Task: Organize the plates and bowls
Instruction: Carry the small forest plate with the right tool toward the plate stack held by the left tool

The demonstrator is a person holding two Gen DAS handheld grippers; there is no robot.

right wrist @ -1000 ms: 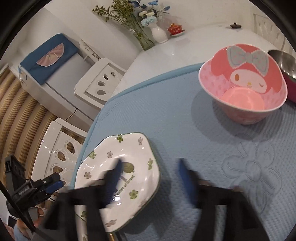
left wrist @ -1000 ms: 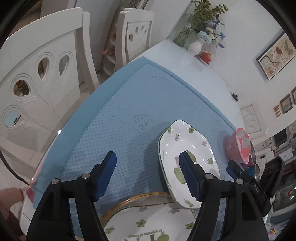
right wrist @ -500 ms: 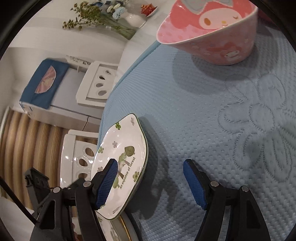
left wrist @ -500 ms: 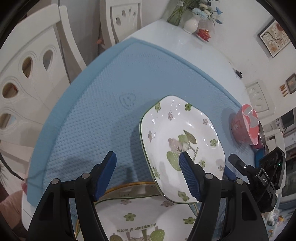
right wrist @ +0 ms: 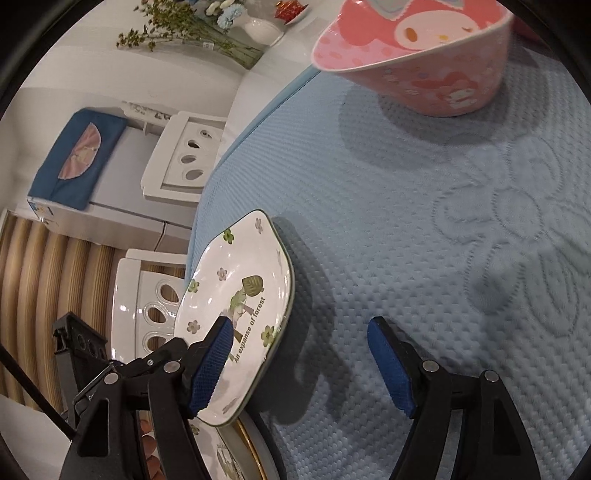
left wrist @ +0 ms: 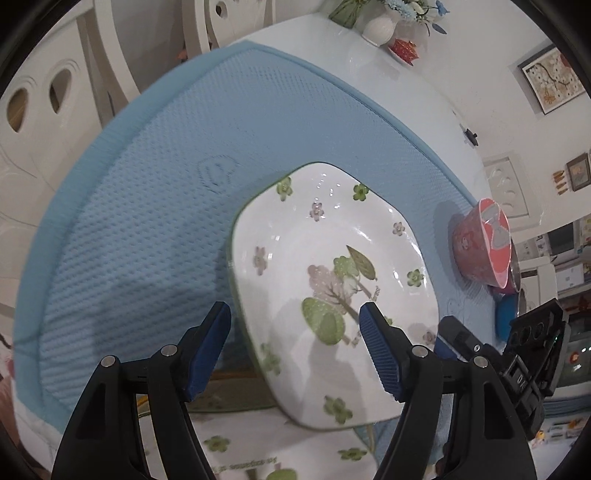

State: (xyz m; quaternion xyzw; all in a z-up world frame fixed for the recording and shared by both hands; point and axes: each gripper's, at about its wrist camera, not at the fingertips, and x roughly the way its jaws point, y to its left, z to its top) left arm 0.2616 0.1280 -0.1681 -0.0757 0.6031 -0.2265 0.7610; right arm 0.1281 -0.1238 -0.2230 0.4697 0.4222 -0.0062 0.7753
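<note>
- The white chair [left wrist: 40, 122] stands at the far left of the left wrist view, beyond the edge of the blue mat [left wrist: 155, 206] that covers the worktop [left wrist: 369, 77].
- The left gripper [left wrist: 295, 354] has its blue-padded jaws spread wide and nothing between them; its right pad overlaps the near part of the floral plate [left wrist: 332, 288] in the view, but whether it touches the plate cannot be told.
- The floral plate, white with a green rim and a tree design, is tilted above the blue mat, its near edge overlapping a second floral plate [left wrist: 258, 450] that lies at the bottom of the view, nearer the camera.
- Right of the floral plate, apart from it, the pink bowl [left wrist: 484, 247] sits on the blue mat.
- At the far end of the worktop, well beyond the floral plate, stand a white vase [left wrist: 378, 27] with flowers and a small red ornament [left wrist: 404, 50].
- In the right wrist view the floral plate [right wrist: 236, 314] sits lower left, tilted, with the left pad of the right gripper [right wrist: 299, 369] against its face; the gripper's jaws are wide apart and the right pad hangs over bare blue mat [right wrist: 443, 221], so it grips nothing.
- The pink bowl [right wrist: 417, 55] stands upright on the mat, far beyond and right of the floral plate.
</note>
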